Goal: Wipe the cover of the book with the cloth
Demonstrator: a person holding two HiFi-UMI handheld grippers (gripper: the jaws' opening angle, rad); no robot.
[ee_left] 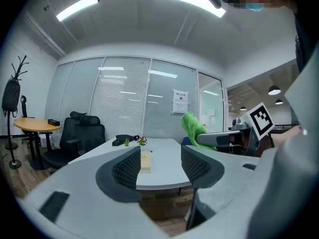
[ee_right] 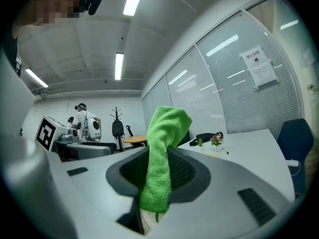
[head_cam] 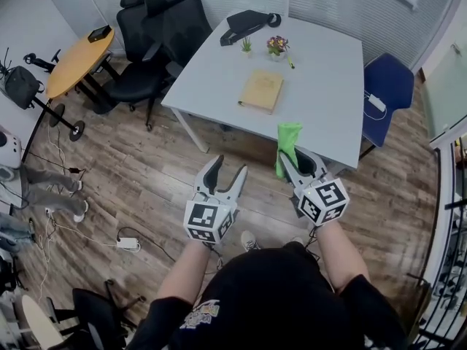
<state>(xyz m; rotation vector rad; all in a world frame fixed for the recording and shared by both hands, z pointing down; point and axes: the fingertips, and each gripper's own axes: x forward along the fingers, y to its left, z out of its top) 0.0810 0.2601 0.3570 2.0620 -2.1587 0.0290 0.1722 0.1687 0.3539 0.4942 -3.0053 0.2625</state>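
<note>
A tan book [head_cam: 262, 90] lies flat on the white table [head_cam: 328, 100], well ahead of both grippers; in the left gripper view the book [ee_left: 145, 162] shows small between the jaws, far off. My left gripper [head_cam: 230, 168] hangs over the wooden floor in front of the table, open, with nothing between its jaws [ee_left: 160, 166]. My right gripper [head_cam: 295, 162] is near the table's front edge, shut on a green cloth [head_cam: 287, 144]. The cloth [ee_right: 162, 153] stands up out of the jaws and droops over them.
On the table's far end lie a black bag [head_cam: 248, 24] and small potted plants [head_cam: 276, 46]. Black office chairs [head_cam: 157, 35] and a round wooden table [head_cam: 79, 58] stand to the left, a blue chair [head_cam: 387, 86] to the right. A power strip [head_cam: 128, 243] lies on the floor.
</note>
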